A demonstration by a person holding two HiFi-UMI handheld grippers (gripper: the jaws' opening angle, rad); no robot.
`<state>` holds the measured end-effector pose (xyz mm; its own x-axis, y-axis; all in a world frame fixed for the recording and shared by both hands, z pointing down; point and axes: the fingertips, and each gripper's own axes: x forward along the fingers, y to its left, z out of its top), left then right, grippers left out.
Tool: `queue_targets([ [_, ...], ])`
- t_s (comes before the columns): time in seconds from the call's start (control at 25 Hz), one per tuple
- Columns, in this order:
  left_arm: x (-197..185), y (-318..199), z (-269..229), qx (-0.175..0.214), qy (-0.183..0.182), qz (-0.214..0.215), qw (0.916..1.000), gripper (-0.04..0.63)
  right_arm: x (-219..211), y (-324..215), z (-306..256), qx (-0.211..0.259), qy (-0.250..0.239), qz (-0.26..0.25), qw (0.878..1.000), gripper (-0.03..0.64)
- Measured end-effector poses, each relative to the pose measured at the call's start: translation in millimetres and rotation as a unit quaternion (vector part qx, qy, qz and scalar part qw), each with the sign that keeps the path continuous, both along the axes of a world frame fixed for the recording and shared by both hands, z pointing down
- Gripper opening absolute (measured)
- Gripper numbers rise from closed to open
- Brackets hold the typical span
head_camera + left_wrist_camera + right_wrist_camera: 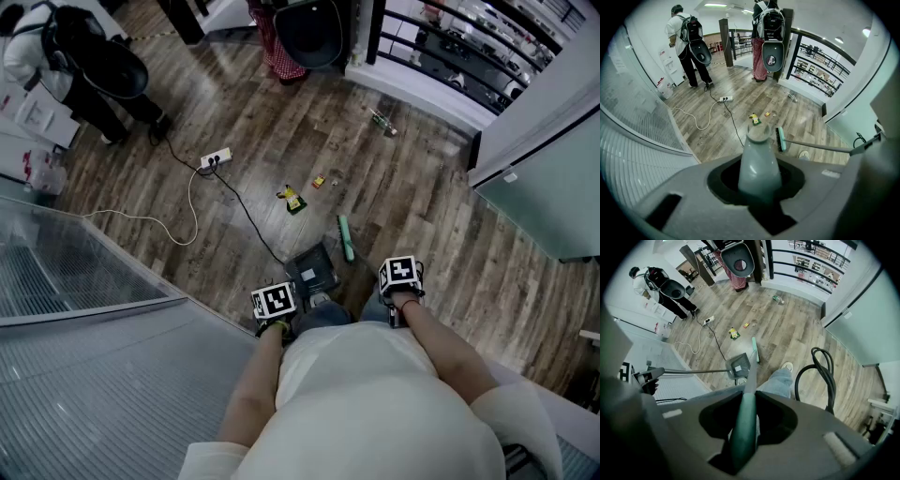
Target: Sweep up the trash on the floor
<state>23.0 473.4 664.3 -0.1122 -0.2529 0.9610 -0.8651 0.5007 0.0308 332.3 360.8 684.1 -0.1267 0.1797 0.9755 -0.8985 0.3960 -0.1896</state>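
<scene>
A yellow-green wrapper (292, 198) and a small orange scrap (319, 181) lie on the wood floor; they show as the wrapper (753, 119) (734, 333) in both gripper views. A bottle-like piece (382, 122) lies farther off near the railing. My left gripper (275, 302) (759, 187) is shut on the grey dustpan handle (759, 161); the dustpan (314, 267) (738, 365) rests on the floor before my feet. My right gripper (401, 274) (745, 427) is shut on the green broom handle (746, 418). The broom head (346, 237) (781, 139) sits beside the pan, short of the wrapper.
A white power strip (216, 159) with trailing cables (192, 220) lies left of the trash. Two people with backpacks (691, 35) (769, 28) stand at the far side. A ribbed glass wall (84, 272) runs on the left, a railing (450, 56) at the back right. A black hose (822, 376) hangs by my right leg.
</scene>
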Motion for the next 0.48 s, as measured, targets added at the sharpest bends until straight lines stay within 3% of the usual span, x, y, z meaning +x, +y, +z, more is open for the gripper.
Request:
queue_targets([
  [0.2, -7.8, -5.3, -6.2, -0.003, -0.015, 0.007, 0.9999, 0.094, -4.8, -4.6, -0.3, 0.001, -0.001, 0.0, 1.0, 0.098],
  [0.32, -1.3, -3.0, -4.6, -0.002, -0.004, 0.008, 1.0, 0.095, -4.9, -1.9, 0.6, 0.0, 0.0, -0.005, 1.0, 0.098],
  [0.48, 3.5, -0.2, -2.2, 0.006, -0.013, 0.013, 0.9998, 0.095, -1.4, 3.1, 7.3, 0.009, 0.012, -0.035, 0.999, 0.098],
])
